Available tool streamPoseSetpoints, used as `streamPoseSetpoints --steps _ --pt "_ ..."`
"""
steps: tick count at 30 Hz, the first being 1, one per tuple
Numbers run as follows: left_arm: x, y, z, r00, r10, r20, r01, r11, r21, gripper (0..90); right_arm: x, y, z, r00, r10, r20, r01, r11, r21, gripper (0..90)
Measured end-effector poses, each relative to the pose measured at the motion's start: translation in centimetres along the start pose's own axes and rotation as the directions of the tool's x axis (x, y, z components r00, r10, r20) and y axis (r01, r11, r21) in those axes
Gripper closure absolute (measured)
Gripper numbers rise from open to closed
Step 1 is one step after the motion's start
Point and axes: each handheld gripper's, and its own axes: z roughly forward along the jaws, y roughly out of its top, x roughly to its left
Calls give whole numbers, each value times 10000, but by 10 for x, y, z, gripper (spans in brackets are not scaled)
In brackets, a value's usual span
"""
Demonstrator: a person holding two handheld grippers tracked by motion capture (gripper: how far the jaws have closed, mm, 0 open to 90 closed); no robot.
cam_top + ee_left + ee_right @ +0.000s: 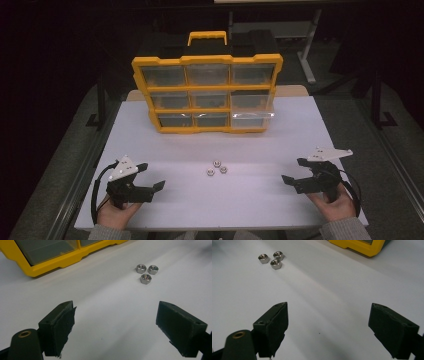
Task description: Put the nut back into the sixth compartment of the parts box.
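Both the left gripper (152, 176) and the right gripper (291, 170) rest low on the table (150, 135), jaws wide apart and empty, aimed inward at three nuts (217, 168) clustered midway between them, probably staged for pickup. Behind stands a yellow organizer (207, 94). No readable writing.

No readable text, label, brand or number appears on the yellow organizer case (207, 95) or anywhere around it.
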Motion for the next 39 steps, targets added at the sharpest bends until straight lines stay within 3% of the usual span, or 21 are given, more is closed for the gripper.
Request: streamPoseSetpoints --steps 26,34,39 --pt "1 -2 3 10000 -57 0 57 10000 0 148 2 0 2 9999 -51 -126 52 10000 71 151" --pt "1 -2 2 10000 -11 -25 11 9999 149 148 8 11 12 9987 -30 -509 54 9988 478 146" --pt "2 -2 2 10000 62 -28 -61 9999 148 148 14 22 19 9969 -293 -735 339 9975 628 156"
